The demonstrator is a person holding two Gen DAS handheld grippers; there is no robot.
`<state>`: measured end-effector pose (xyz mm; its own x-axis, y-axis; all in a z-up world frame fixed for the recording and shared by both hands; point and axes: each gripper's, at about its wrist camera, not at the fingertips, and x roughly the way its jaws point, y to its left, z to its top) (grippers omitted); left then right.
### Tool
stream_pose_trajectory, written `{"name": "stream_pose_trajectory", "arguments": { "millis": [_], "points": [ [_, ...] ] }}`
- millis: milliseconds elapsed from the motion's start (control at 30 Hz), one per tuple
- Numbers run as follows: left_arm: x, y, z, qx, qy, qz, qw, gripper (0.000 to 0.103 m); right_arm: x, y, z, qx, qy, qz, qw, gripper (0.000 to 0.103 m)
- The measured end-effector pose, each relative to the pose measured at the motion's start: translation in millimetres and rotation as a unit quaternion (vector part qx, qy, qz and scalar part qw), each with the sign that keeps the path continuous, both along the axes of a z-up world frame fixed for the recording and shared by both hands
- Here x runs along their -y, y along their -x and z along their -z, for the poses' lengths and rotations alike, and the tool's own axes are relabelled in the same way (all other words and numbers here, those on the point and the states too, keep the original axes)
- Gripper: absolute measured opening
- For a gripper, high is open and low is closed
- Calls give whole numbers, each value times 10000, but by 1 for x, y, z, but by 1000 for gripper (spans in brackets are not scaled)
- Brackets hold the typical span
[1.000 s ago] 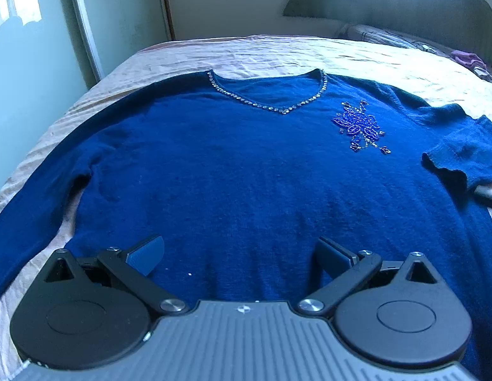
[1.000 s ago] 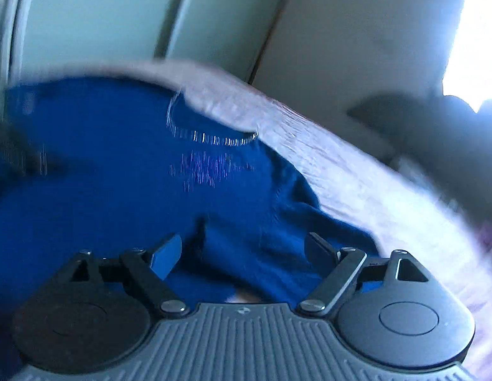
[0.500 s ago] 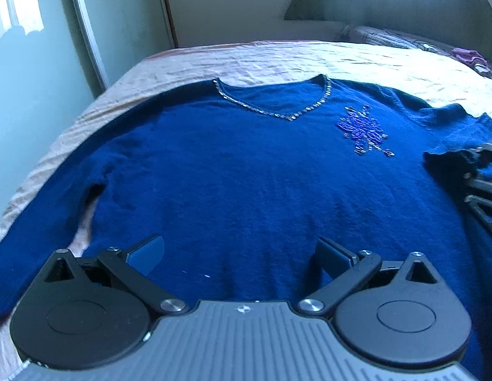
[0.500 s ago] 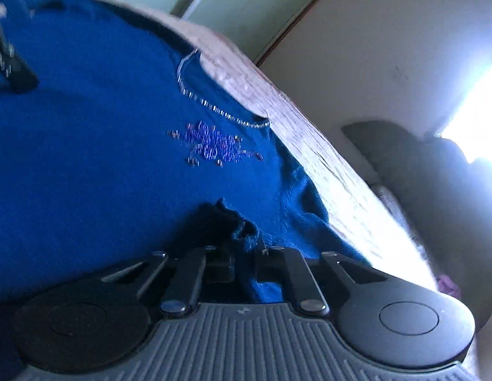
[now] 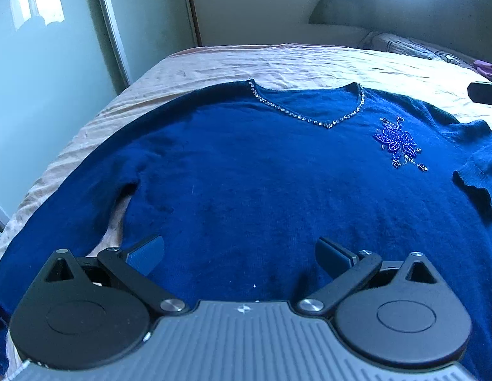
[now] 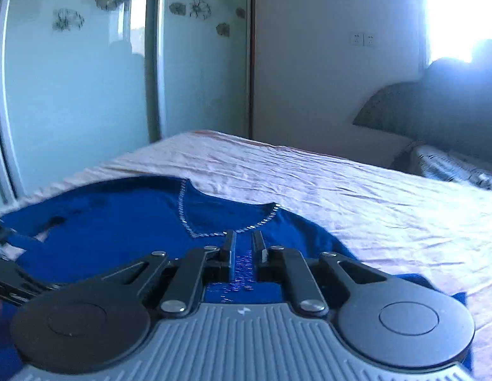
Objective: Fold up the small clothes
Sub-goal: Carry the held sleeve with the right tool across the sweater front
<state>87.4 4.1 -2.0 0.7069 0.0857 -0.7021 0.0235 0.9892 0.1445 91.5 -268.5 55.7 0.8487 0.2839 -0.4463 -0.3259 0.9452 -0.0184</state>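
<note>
A blue sweater point(image 5: 246, 184) with a beaded V-neck and a beaded flower point(image 5: 398, 141) lies face up on the bed. Its right sleeve point(image 5: 480, 174) is folded in over the body; its left sleeve point(image 5: 71, 209) lies stretched out. My left gripper point(image 5: 239, 254) is open and empty, low over the sweater's hem. My right gripper point(image 6: 244, 249) has its jaws nearly closed with a narrow gap and nothing between them, raised above the sweater point(image 6: 119, 231) near the flower. A bit of it shows at the right edge of the left wrist view point(image 5: 483, 93).
The bed has a wrinkled pale pink sheet point(image 5: 293, 63). A glass wardrobe door point(image 6: 74, 79) stands along the bed's left side. A dark headboard point(image 6: 436, 114) and patterned pillows point(image 5: 414, 46) are at the far right. A purple cloth point(image 5: 485, 70) lies by the pillows.
My right gripper let go of the folded right sleeve, lifted and swung away; the sleeve stays on the body. My left gripper tilted up slightly and stayed open.
</note>
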Motion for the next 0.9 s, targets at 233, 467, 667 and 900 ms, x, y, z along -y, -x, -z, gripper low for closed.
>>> {"name": "stream_pose_trajectory", "arguments": {
  "millis": [233,467,667,900],
  "points": [
    [-2,2,6,-86,65,58,9999,103,23,39,17,465,662,7,9967,91],
    [5,0,11,-134,89,122,9998,103,-12,68,83,555,3458,-287,9362,94],
    [7,2,12,-147,19,150,9998,102,-17,42,97,658,3692,294,9265,103],
    [3,2,9,-152,32,119,9998,102,-14,25,98,365,3291,316,9431,5]
  ]
}}
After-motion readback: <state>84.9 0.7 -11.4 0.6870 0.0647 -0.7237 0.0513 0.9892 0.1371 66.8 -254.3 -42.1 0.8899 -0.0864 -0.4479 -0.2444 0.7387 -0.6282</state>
